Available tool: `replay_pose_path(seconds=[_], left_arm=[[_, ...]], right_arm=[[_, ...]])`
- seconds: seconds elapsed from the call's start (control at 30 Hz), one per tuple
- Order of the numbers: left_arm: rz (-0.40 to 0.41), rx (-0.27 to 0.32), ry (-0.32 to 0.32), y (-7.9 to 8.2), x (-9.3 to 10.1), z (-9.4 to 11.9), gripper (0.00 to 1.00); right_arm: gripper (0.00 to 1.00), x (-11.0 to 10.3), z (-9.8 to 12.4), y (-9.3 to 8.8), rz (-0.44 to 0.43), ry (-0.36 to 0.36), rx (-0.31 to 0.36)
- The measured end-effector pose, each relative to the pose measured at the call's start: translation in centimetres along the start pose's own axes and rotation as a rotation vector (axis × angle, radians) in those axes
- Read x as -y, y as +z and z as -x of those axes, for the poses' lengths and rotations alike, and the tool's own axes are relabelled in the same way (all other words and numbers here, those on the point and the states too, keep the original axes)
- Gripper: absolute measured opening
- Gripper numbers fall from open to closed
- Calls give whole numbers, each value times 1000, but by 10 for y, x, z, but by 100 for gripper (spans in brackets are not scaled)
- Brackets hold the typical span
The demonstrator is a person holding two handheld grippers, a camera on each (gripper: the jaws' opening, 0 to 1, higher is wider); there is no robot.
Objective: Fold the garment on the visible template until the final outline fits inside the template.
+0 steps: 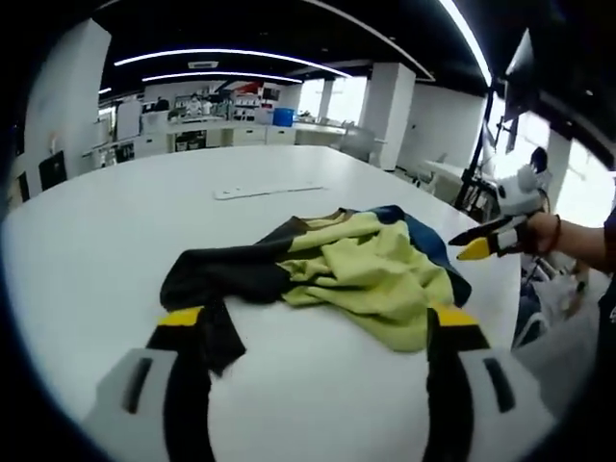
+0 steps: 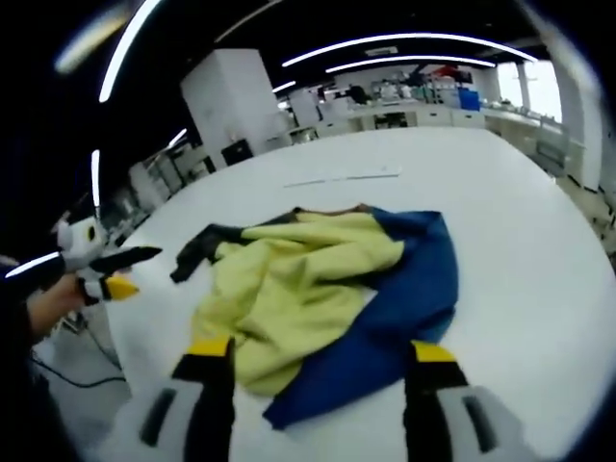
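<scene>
- The garment [image 1: 337,265] lies crumpled in a heap on the white table [image 1: 115,221]: yellow-green panel on top, blue [image 2: 404,289] on one side, a black sleeve [image 1: 217,279] trailing out the other way.
- I judge folding hasn't started; the cloth must first be spread flat.
- My left gripper [image 1: 318,332] hangs just short of the heap, jaws released and wide, holding nothing; one jaw sits over the black sleeve end.
- My right gripper [image 2: 318,361] hovers at the blue hem, jaws likewise spread and empty.
- I'd have the left gripper take the black sleeve tip and the right gripper a blue hem corner, pinching a single layer each, then draw apart low over the table.
- Risk, as I see it: grabbing bunched layers would drag the whole heap rather than open it.
- A thin pale strip [image 1: 265,191] lies well beyond the garment; I can't tell whether it marks the template.
</scene>
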State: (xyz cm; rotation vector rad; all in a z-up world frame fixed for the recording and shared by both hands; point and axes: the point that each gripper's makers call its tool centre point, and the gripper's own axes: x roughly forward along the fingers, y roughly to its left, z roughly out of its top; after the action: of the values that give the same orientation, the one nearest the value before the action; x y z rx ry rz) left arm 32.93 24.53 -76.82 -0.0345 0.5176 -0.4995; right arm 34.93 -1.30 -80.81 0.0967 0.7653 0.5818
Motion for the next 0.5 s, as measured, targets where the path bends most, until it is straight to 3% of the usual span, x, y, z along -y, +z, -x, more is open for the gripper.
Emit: replay_pose_path(seconds=[0.33, 0.5], left_arm=[[-52, -32, -84, -20, 47, -11, 75], [-85, -49, -86, -29, 60, -22, 73]], right_arm=[[62, -18, 4, -26, 44, -1, -44], [59, -21, 10, -37, 19, -23, -50]])
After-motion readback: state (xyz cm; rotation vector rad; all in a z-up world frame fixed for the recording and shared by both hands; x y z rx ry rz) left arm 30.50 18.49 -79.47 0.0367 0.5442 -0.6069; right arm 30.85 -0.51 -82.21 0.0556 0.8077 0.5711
